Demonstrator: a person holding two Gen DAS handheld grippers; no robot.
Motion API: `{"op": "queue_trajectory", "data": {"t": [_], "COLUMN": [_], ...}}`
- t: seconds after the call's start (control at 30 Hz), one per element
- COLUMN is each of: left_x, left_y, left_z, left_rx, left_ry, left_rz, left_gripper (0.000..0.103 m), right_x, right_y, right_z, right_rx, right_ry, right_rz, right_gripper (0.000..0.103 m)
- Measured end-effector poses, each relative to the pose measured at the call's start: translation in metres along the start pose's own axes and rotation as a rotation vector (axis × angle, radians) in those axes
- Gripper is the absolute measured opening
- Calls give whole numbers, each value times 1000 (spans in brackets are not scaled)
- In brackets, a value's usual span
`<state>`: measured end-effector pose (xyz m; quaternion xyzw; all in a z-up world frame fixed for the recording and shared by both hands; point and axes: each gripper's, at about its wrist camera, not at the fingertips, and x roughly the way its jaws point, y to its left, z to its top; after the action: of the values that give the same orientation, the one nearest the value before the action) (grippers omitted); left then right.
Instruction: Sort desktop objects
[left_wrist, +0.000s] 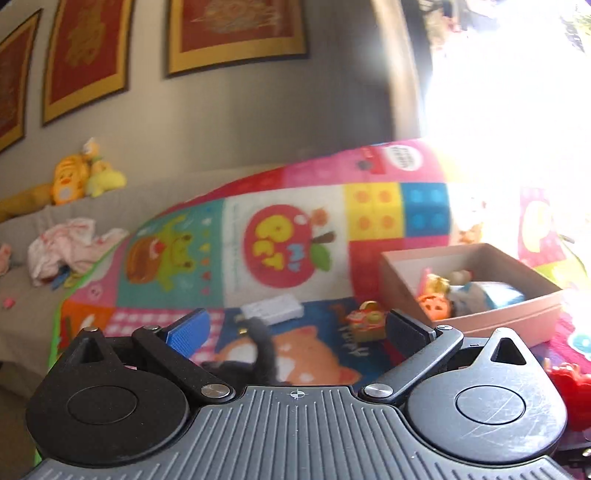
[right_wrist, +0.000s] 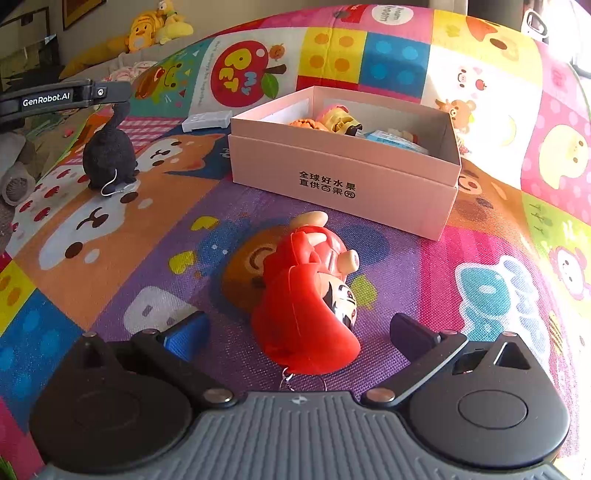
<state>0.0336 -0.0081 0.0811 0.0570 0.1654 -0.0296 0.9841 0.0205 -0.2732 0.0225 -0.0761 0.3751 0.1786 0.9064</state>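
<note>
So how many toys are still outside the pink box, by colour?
Red: 1, the red figure toy
Black: 1, the black plush toy
Multicoloured: 1, the small trinket
Total: 3, all on the mat outside the pink box.

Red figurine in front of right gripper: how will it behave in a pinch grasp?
The red figurine looks like glossy hard plastic, so probably stiff but slippery. Its rounded body, lying on its side, may rock or twist between the fingers. The keyring would likely dangle.

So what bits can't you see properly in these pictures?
- Left wrist view: glare whites out the right side, hiding the mat there.
- Left wrist view: the toys in the box are blurred.
- Right wrist view: the box wall hides most of the toys inside.
- Right wrist view: the red doll lies face sideways, its front partly hidden.
</note>
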Motion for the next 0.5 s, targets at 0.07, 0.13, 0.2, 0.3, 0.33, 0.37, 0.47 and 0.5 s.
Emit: {"op": "queue_trajectory", "data": {"t": [0.07, 0.13, 0.2, 0.3, 0.33, 0.37, 0.47, 0.5], "left_x": [11, 24, 30, 20, 16, 14, 17, 21], "left_y": [-10, -19, -22, -12, -7, -3, 14, 19], "left_z": [2, 1, -2, -12, -16, -20, -34, -40], "left_rx": [8, 25, 16, -6, -5, -4, 1, 9], "left_ry": [27, 62, 92, 58, 56, 71, 158, 190], "left_rz": [-30, -13, 35, 120, 139, 144, 161, 181], "left_gripper": [102, 83, 77, 99, 99, 99, 100, 100], "right_x": [0, -1, -1, 0, 0, 0, 0, 0], "right_y": [0, 0, 0, 0, 0, 0, 0, 0], "right_z": [-1, -1, -2, -2, -2, -2, -2, -2], "right_rx": [3, 4, 4, 7, 6, 6, 5, 4], "right_ry": [-2, -3, -4, -6, -6, -6, -6, -6], "right_rz": [1, 0, 1, 4, 4, 3, 2, 0], "right_gripper": [103, 103, 103, 103, 103, 103, 103, 103]}}
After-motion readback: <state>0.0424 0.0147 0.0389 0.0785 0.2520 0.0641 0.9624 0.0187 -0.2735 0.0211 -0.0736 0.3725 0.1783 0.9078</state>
